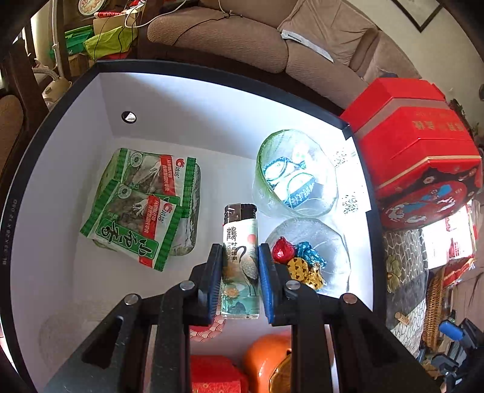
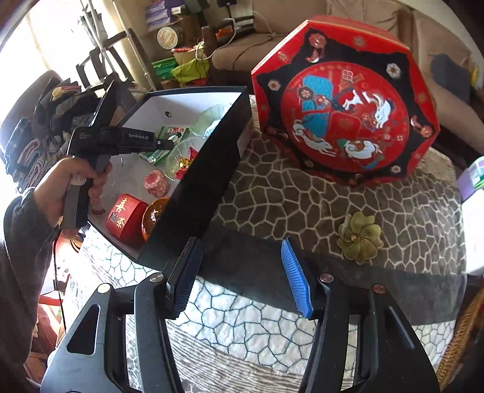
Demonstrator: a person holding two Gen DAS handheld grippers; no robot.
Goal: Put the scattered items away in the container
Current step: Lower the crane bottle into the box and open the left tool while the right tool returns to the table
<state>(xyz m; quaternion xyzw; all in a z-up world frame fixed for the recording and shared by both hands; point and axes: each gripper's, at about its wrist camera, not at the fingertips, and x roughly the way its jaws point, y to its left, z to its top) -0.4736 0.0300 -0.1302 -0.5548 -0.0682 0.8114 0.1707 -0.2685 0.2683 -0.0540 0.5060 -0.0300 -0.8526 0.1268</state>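
A tan sofa (image 1: 242,36) curves behind the desk (image 2: 302,193) with its cobble-patterned cover, a framed picture (image 1: 420,15) hangs on the wall, and bright daylight, probably from a window (image 2: 36,45), floods in.

In the left wrist view, the black gripper arms are covering most of the orange rounded object (image 1: 266,359) and red box (image 1: 214,376) at the lower edge. The red octagonal tin (image 1: 423,151) is running off the right edge.

In the right wrist view, the black box wall (image 2: 205,169) is hiding much of the contents.

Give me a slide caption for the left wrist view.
Left gripper holds a crane-print lighter over the white-lined box.
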